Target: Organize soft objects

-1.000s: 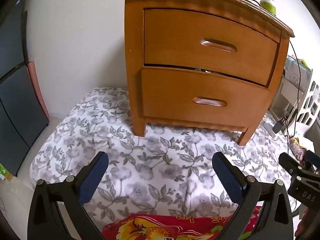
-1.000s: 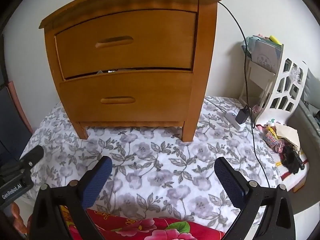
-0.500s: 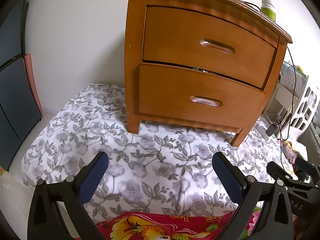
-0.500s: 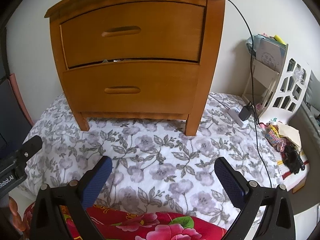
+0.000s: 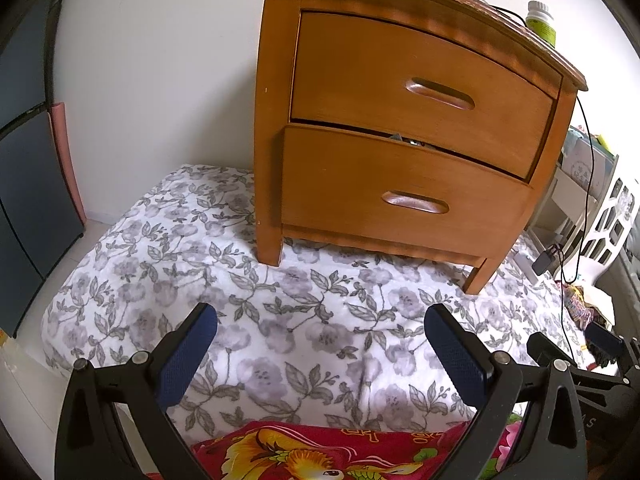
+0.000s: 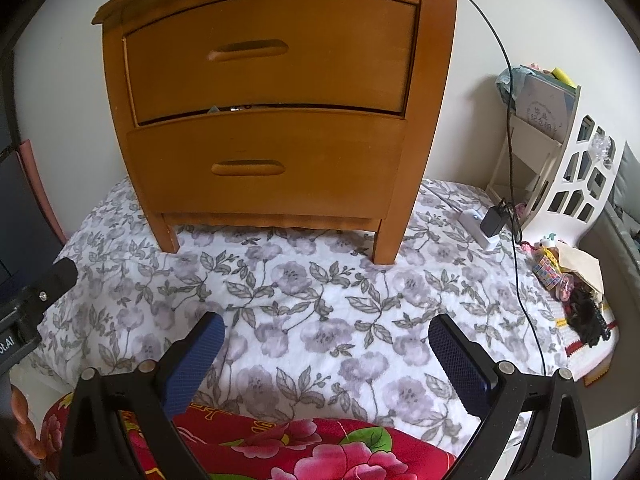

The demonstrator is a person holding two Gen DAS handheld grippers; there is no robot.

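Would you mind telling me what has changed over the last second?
Both open grippers, left and right, drew closer to the nightstand, which looms larger; the red floral cloth shows more. Nothing was grasped or released. The grey floral quilt and drawers are unchanged.

Floor: pale floor (image 5: 24, 392) showing at the left edge.
Quilt: grey-flowered white quilt (image 5: 288, 332) spread flat across it.
Nightstand: wooden nightstand (image 6: 272, 120) standing right on the quilt, legs pressing in.
Red blanket: red floral blanket (image 6: 304, 448) overlapping the quilt's near edge.
Power strip: white power strip (image 6: 476, 224) on the quilt's right side, black charger plugged in.
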